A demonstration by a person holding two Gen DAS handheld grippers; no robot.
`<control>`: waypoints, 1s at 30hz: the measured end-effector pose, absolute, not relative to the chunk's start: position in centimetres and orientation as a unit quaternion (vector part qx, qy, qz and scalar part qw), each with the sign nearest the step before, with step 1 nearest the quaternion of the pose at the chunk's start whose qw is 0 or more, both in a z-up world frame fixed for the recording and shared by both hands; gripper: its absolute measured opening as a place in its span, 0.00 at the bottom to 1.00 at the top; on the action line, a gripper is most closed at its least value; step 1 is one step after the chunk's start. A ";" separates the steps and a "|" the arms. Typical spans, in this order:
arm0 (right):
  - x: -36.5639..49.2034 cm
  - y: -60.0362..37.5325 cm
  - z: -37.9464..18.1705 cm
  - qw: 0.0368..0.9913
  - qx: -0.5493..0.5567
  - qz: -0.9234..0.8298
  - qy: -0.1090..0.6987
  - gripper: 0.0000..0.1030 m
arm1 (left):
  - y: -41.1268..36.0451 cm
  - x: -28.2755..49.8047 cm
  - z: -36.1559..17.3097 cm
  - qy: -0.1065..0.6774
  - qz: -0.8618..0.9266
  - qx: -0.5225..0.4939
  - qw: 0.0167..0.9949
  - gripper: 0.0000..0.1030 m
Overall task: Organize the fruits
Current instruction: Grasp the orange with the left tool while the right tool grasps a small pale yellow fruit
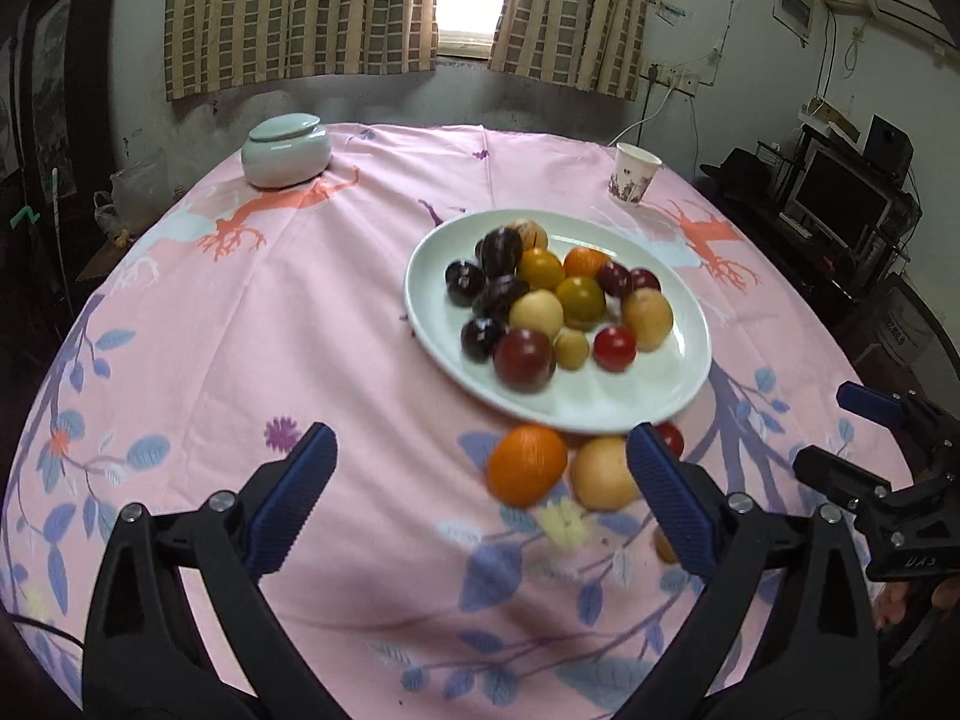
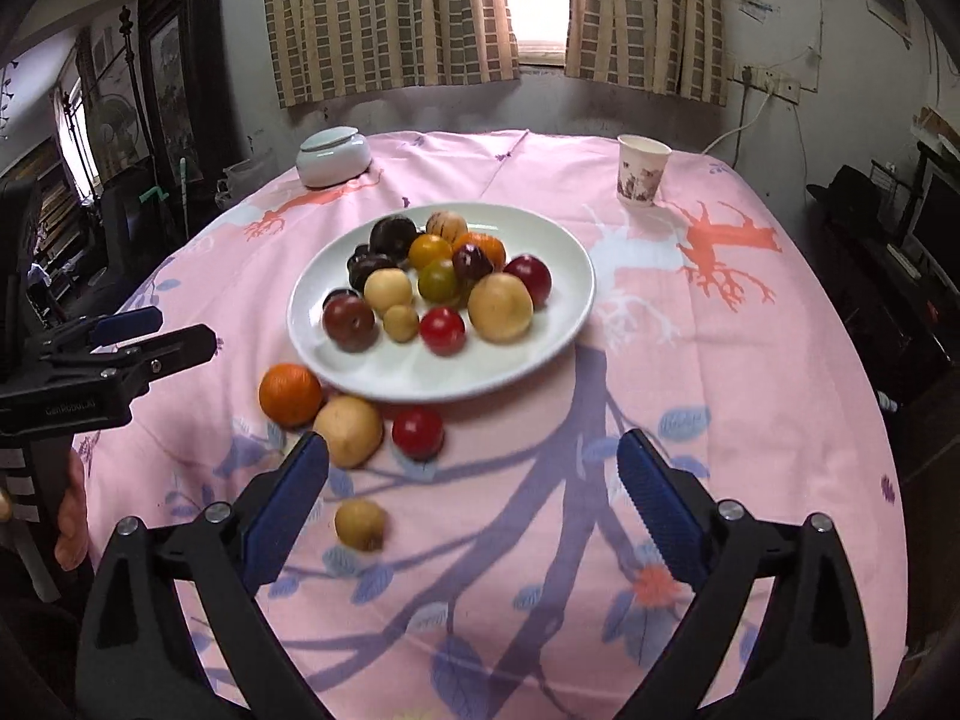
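Observation:
A white plate (image 1: 432, 312) (image 2: 558, 294) holds several fruits: dark plums, yellow and orange ones, red ones. On the cloth in front of the plate lie an orange (image 1: 527, 465) (image 2: 290, 394), a pale yellow fruit (image 1: 603, 473) (image 2: 348, 430), a red fruit (image 1: 671, 435) (image 2: 418, 432) and a small tan fruit (image 2: 359, 524). My left gripper (image 1: 480, 501) is open with nothing between its fingers, the orange just beyond them. My right gripper (image 2: 471, 504) is open and empty, the small tan fruit near its left finger (image 2: 288, 510). Each gripper shows at the edge of the other's view.
A round table under a pink patterned cloth (image 1: 300, 330) (image 2: 690, 360). A lidded pale ceramic jar (image 1: 286, 149) (image 2: 333, 155) stands at the back left, a paper cup (image 1: 633, 173) (image 2: 641, 177) at the back right. Curtains and a wall lie behind; a monitor and shelves stand to the right.

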State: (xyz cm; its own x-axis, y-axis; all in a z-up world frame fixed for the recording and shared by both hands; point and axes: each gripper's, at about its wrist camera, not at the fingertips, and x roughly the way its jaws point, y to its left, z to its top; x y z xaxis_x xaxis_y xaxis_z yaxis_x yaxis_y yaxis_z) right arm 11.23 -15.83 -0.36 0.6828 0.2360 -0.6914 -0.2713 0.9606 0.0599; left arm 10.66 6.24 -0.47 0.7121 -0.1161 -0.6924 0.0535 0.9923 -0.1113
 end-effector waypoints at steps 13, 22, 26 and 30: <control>10.0 -12.5 -5.1 0.883 0.023 0.189 0.430 0.86 | 6.9 7.4 -2.9 0.400 -0.038 -0.019 0.916 0.96; 11.5 -10.6 -6.7 0.866 0.012 0.199 0.459 0.41 | 9.4 7.3 -3.7 0.416 -0.019 -0.050 0.908 0.96; 11.8 -10.2 -7.1 0.868 -0.008 0.194 0.457 0.27 | 9.2 7.4 -3.6 0.418 -0.024 -0.053 0.906 0.96; 11.0 -10.0 -6.4 0.873 -0.031 0.183 0.450 0.27 | 8.3 8.0 -3.3 0.419 -0.026 -0.042 0.907 0.96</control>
State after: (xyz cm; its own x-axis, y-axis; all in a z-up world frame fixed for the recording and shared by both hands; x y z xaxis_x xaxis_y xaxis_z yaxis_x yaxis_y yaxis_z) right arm 10.96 -10.04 -6.43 0.5275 0.2922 -0.7977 -0.3482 0.9309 0.1107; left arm 8.00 8.27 -3.30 0.6472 -0.0828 -0.7578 0.0126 0.9951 -0.0980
